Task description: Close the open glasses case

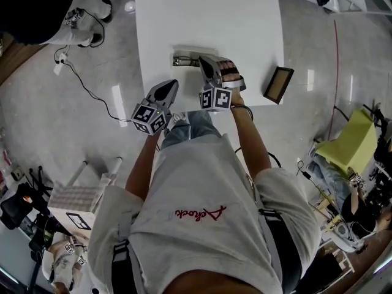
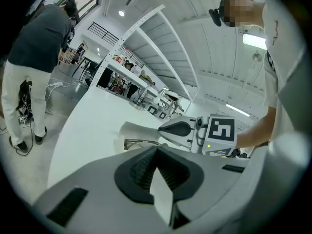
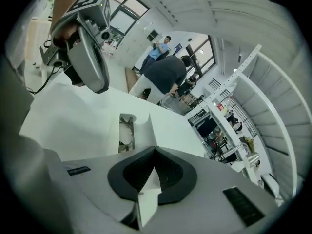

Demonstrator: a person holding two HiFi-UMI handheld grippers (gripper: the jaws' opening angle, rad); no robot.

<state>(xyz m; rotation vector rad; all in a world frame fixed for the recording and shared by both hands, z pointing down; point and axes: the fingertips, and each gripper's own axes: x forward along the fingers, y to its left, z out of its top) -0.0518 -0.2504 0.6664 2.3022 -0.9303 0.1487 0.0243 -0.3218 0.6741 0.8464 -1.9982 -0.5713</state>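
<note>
White table (image 1: 245, 17) fills upper centre of the head view; right gripper (image 1: 204, 60) reaches in over its near edge, jaws pressed together with nothing between them, tip by the right end of the open glasses case (image 1: 185, 54), contact unclear; left gripper (image 1: 172, 84) sits lower left of it at the table's near edge, jaws likewise closed and empty; case lies mid-table, lid raised; glasses (image 3: 126, 133) inside.
</note>
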